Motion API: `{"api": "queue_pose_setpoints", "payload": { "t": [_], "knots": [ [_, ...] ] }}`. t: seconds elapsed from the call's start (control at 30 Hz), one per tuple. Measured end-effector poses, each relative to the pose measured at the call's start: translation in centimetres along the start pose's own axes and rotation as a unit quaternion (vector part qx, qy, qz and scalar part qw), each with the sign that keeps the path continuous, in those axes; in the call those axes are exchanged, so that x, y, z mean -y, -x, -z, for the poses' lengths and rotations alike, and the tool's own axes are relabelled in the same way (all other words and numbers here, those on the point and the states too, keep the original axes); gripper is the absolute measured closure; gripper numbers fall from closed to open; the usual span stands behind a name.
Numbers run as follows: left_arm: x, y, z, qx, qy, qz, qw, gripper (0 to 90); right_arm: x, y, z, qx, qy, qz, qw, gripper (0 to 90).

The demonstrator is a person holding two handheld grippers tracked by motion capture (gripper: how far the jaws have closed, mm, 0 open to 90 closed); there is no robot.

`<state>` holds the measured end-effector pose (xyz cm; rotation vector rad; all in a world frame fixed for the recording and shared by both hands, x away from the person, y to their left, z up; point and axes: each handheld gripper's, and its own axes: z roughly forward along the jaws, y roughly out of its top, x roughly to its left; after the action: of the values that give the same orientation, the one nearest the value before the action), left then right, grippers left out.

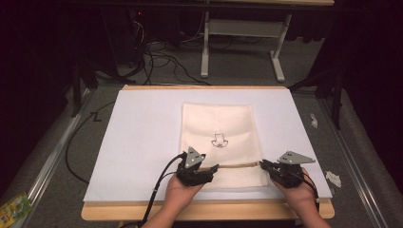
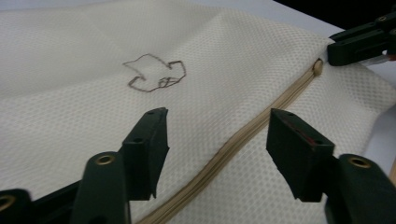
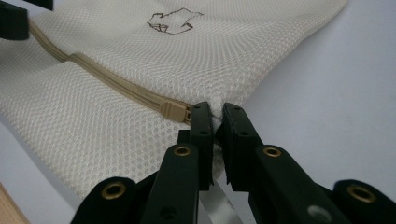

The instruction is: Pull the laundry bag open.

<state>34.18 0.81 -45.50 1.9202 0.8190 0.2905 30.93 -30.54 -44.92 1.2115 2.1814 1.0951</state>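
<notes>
Mesh bag (image 1: 219, 137), cream-coloured and rectangular, lies flat on the white sheet (image 1: 138, 142) that covers the table (image 1: 204, 211), a little right of the middle. Its long axis runs away from the person, and its zipped end is the near one. A small line-drawn emblem (image 1: 219, 140) sits about halfway up the bag. The tan zipper (image 1: 235, 165) crosses the near end from side to side, square to the bag's length, and from where I stand it looks closed along the whole stretch that shows. In the right gripper view the tan slider or end piece (image 3: 175, 111) sits at the right-hand end of the zip, just in front of the jaws. So I would judge the work, opening the zip as far as I can tell, to be at its very start: one end is pinned, and nothing is pulled yet. The right gripper (image 1: 264, 165) has its jaws pressed together on the bag's near right corner, pinching the mesh right beside that tan piece. The left gripper (image 1: 212, 168) hangs over the left part of the zip with its jaws spread, one on each side of the tan line and neither touching it. What is left is nearly everything: getting hold of the slider, then drawing it along the zip.
</notes>
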Motion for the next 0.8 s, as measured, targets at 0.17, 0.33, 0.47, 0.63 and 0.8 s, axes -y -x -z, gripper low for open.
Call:
{"api": "queue_pose_setpoints", "payload": {
  "t": [0.17,0.33,0.47,0.63,0.8],
  "knots": [
    [-0.9,1.5,-2.7,0.046,-0.006,0.02,0.9987,50.0,-0.2,0.0,0.1,0.0,0.006,0.005,1.0,84.7],
    [-1.5,4.2,-5.4,0.077,-0.019,0.01,0.9968,58.9,-0.3,0.0,0.2,-0.003,0.01,0.011,0.9999,84.9],
    [-1.8,5.4,-7.0,0.093,-0.024,0.016,0.9953,65.1,-0.4,-0.1,0.4,-0.007,0.018,0.01,0.9998,85.0],
    [-2.0,6.6,-7.9,0.082,-0.013,0.004,0.9965,70.3,-0.5,0.0,0.5,-0.013,0.023,0.002,0.9997,85.0],
    [-2.0,7.4,-8.4,0.075,0.004,0.004,0.9972,77.3,-0.5,-0.1,0.5,-0.012,0.023,0.001,0.9996,85.0]
  ]
}}
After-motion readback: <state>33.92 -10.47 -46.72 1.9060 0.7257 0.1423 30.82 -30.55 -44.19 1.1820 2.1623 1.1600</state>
